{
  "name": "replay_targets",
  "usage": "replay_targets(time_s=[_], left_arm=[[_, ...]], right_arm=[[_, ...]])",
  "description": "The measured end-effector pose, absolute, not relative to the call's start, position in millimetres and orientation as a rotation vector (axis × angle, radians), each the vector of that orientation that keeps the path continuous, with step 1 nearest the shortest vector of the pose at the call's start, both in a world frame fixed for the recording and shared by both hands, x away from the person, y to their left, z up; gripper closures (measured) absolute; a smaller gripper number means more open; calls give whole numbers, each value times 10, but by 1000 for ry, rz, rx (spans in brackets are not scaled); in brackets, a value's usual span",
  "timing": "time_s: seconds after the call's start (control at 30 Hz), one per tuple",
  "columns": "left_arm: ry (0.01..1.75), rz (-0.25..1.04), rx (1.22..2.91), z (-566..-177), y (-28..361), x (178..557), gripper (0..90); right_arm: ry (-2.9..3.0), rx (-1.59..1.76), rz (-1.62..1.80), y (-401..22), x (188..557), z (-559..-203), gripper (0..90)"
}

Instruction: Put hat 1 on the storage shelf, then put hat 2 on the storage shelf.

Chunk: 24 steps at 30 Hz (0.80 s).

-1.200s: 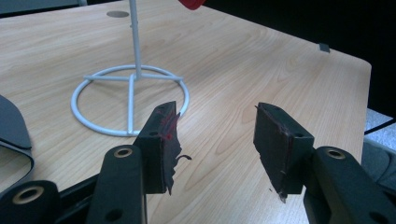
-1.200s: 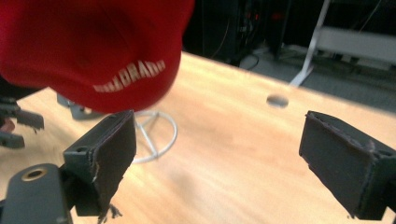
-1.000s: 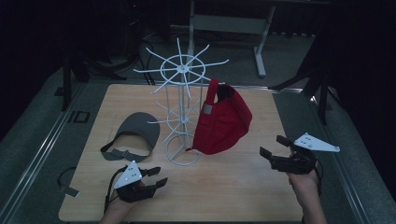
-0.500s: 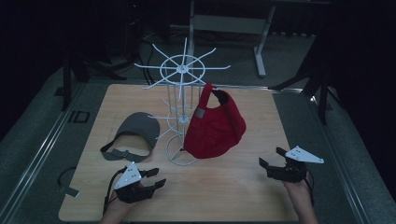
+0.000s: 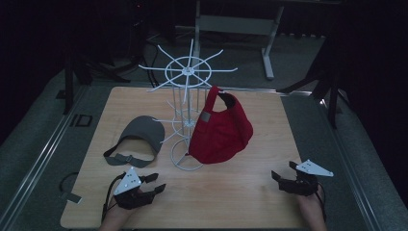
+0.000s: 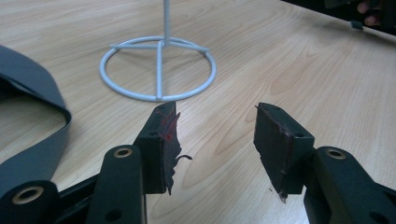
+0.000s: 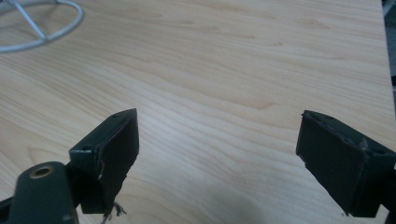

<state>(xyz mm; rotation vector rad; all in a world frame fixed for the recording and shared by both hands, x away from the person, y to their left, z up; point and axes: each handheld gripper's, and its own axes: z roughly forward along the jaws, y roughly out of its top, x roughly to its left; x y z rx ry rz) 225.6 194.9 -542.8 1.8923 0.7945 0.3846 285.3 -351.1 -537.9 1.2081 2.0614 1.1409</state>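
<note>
A white wire rack (image 5: 187, 96) stands mid-table, and a red cap (image 5: 221, 130) hangs from one of its arms on the right side. A grey visor (image 5: 137, 139) lies flat to the left of the rack's base. My left gripper (image 5: 156, 183) rests low at the front left, just in front of the visor, open and empty. In the left gripper view its jaws (image 6: 215, 107) point at the rack's base ring (image 6: 159, 70), with the visor's strap (image 6: 37, 154) at the left. My right gripper (image 5: 283, 171) sits low at the front right, open and empty (image 7: 218, 114) over bare wood.
The wooden table (image 5: 240, 202) has its front edge close under both hands. A small buckle-like object (image 5: 70, 187) lies on the floor off the left edge. Metal stand legs (image 5: 267, 53) rise behind the table. The rack's base ring (image 7: 70, 25) lies far ahead of the right jaws.
My right gripper has come down toward the table's front right. The red cap has swung slightly left and settled on the rack. The left gripper has stayed put.
</note>
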Motion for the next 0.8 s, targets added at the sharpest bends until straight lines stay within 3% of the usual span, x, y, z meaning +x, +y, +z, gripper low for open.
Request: replay_targets(time_s=[0.37,0.63,0.8], left_arm=[[891,465,1858,-5389,2173,2193,501],[1126,617,1786,-5326,2485,2139,498],[1250,622,1760,-5325,2632,2266,423]], right_arm=[[1981,1245,1174,-3577,2801,-5453,131],[1987,1267,1180,-3582,2795,-5522,131],[1985,1270,1180,-3578,2800,-5523,132]])
